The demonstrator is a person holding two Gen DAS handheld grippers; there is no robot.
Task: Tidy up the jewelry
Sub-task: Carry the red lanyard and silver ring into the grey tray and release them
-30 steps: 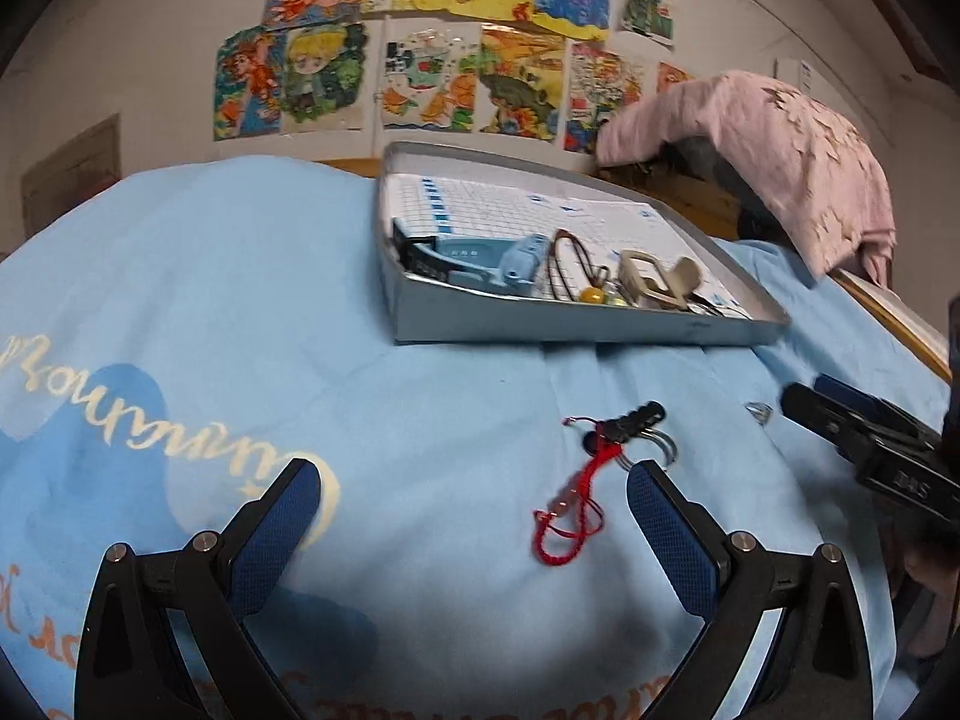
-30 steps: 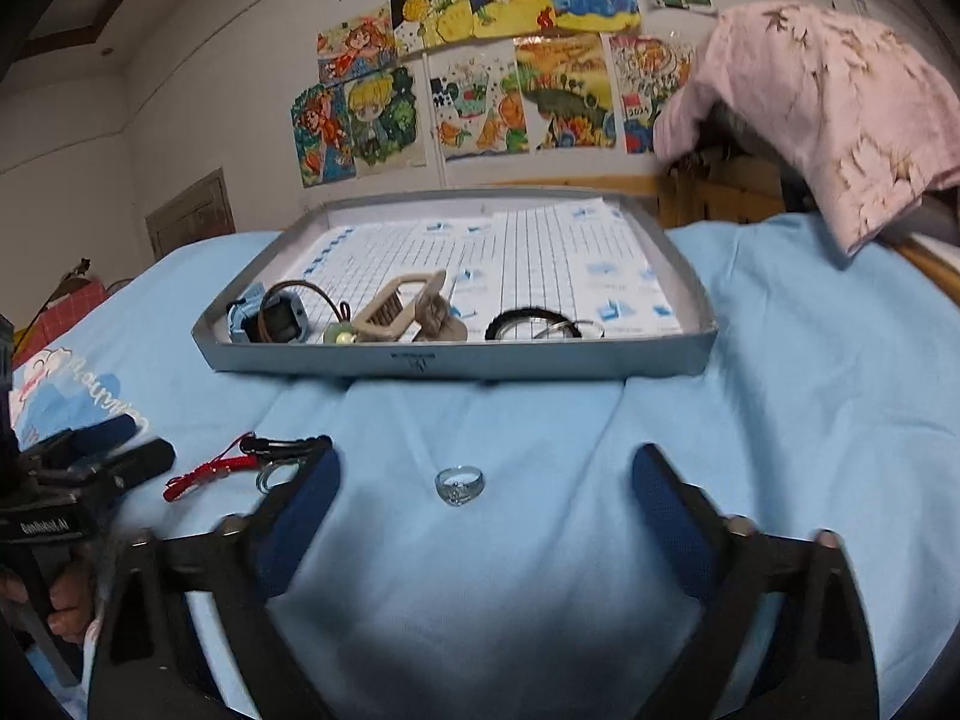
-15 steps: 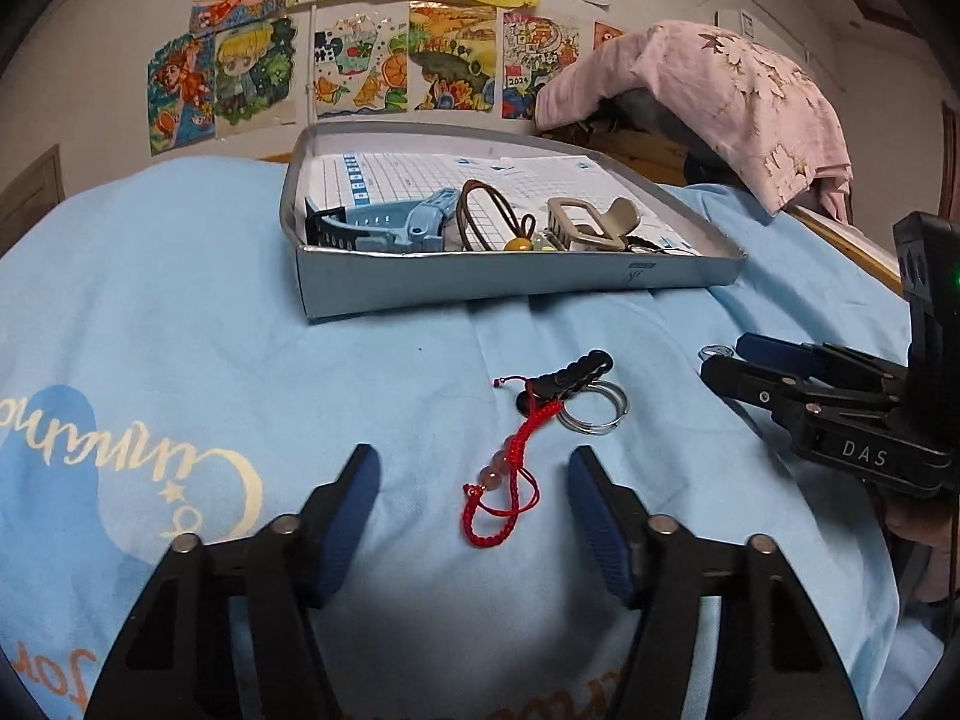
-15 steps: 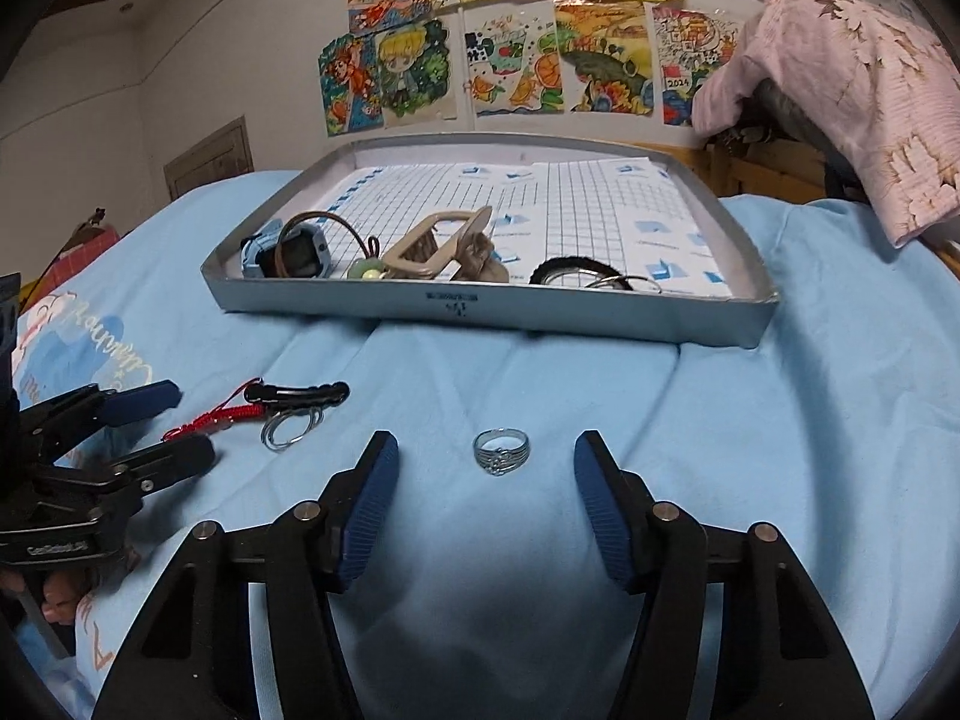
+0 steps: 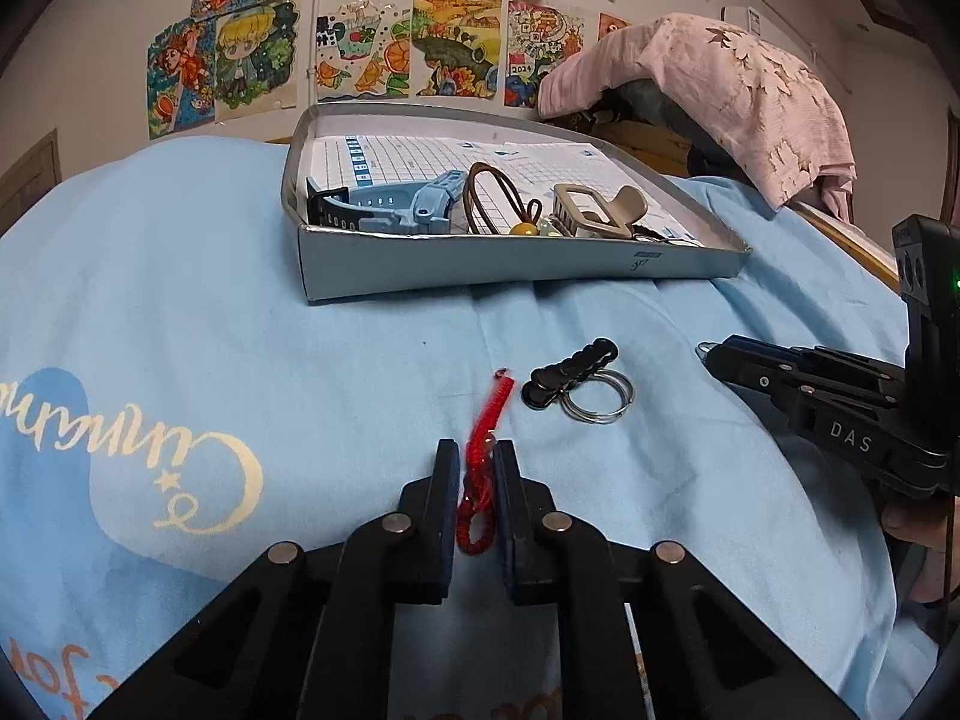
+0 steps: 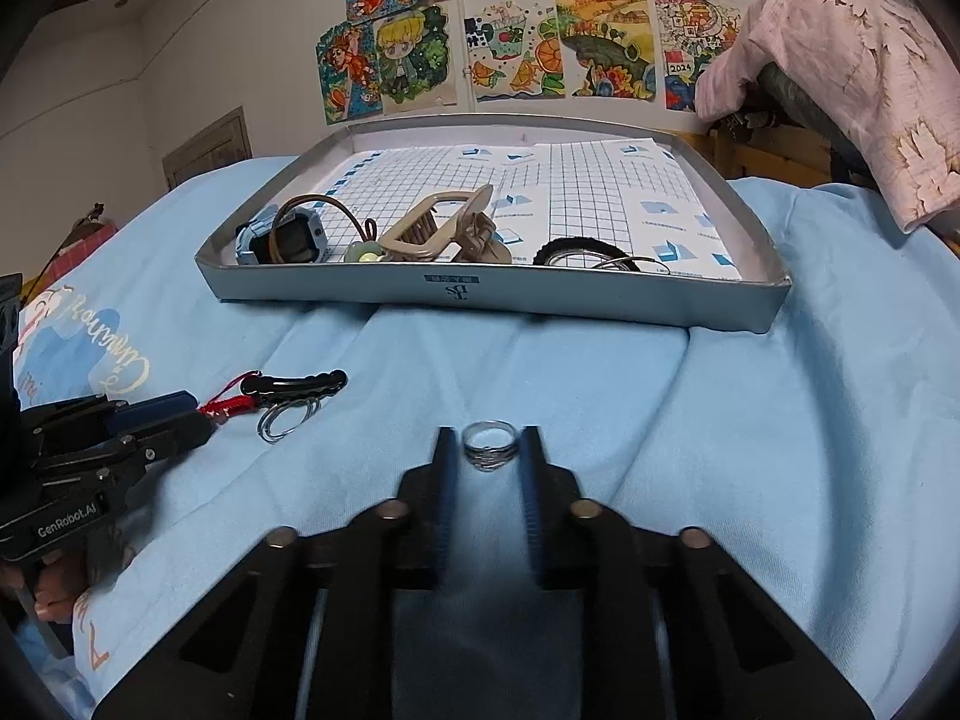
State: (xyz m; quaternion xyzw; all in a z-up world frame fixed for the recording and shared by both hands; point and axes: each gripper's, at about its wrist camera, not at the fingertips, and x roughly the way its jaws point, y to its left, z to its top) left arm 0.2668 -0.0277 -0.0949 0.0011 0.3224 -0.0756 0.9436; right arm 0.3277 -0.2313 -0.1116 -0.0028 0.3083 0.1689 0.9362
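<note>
A red cord bracelet lies on the blue bedsheet. My left gripper is closing, and its pads squeeze the cord's near loops. Beside the cord lies a black clip with two key rings. A silver ring sits between the tips of my right gripper, whose jaws are closing and pinch it. The grey tray stands behind. It holds a blue watch, a brown hair tie, a beige claw clip and a black bangle.
A pink cloth hangs over wooden furniture at the back right. Drawings cover the wall behind. The two grippers lie side by side, the left gripper at the right wrist view's left edge and the right gripper at the left wrist view's right edge.
Both grippers went from wide open to nearly shut. The left one closed around the red cord, the right one around the ring. Both views drew a little closer to the bed.
</note>
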